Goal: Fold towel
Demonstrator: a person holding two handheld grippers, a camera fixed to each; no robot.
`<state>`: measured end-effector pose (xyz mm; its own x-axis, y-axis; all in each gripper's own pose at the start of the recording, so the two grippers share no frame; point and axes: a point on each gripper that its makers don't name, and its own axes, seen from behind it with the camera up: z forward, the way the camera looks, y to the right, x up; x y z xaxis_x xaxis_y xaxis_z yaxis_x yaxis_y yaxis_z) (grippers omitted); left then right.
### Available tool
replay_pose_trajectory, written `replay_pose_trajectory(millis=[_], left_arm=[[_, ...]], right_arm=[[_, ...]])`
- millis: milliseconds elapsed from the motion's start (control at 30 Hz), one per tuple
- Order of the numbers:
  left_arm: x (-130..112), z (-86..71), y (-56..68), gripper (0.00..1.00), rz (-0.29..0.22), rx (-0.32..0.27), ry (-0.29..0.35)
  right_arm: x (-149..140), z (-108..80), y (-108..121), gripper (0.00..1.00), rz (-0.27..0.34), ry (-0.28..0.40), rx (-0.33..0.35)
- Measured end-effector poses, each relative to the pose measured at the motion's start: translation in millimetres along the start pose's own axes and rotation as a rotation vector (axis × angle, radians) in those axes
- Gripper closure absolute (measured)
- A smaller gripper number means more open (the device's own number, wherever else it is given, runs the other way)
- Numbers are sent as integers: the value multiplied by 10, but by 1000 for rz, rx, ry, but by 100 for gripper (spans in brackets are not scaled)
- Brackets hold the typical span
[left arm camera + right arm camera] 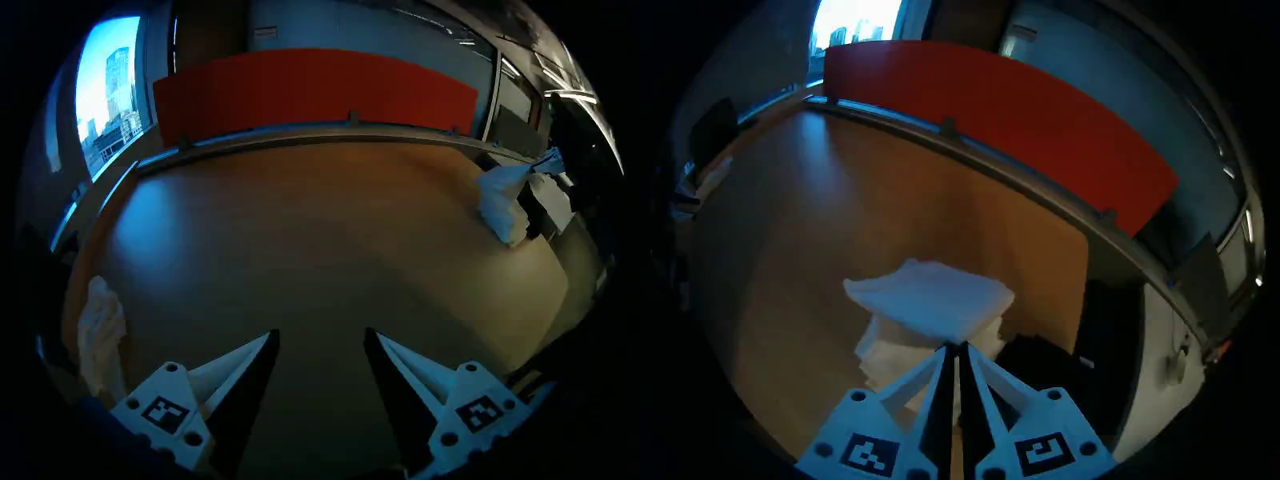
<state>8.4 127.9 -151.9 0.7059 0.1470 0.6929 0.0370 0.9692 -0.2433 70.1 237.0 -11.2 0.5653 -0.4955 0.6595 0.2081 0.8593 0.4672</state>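
Note:
In the right gripper view, my right gripper [958, 350] is shut on the near edge of a white folded towel [932, 300]. That towel hangs just above a stack of white towels [880, 356] near the wooden table's [840, 208] right end. In the left gripper view, my left gripper [320, 340] stands open over bare tabletop [320, 240], nothing between its fingers. Far off at the right, the same white towel [502, 200] shows with the other gripper [552, 162] behind it. A crumpled white cloth [100, 336] lies at the table's left edge.
A red divider panel [312, 88] on a metal rail runs along the table's far side. A bright window [108, 88] is at the left. Dark chairs and furniture [1200, 288] stand beyond the table's right end.

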Motion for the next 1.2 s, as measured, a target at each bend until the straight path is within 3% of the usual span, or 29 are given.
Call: replay_pose_trajectory(millis=[267,767,1200], left_arm=[[-8,2,-8,23,5,0,-4],[-16,-33,7,22,17,3,-3],[-29,-53,10,22,18,7,-6]], right_arm=[[-301,23,-105,97,34,-34,5],[-862,147,-48,97,105,-125,-13],[-1110,214,-53,97,151,-159,-24]])
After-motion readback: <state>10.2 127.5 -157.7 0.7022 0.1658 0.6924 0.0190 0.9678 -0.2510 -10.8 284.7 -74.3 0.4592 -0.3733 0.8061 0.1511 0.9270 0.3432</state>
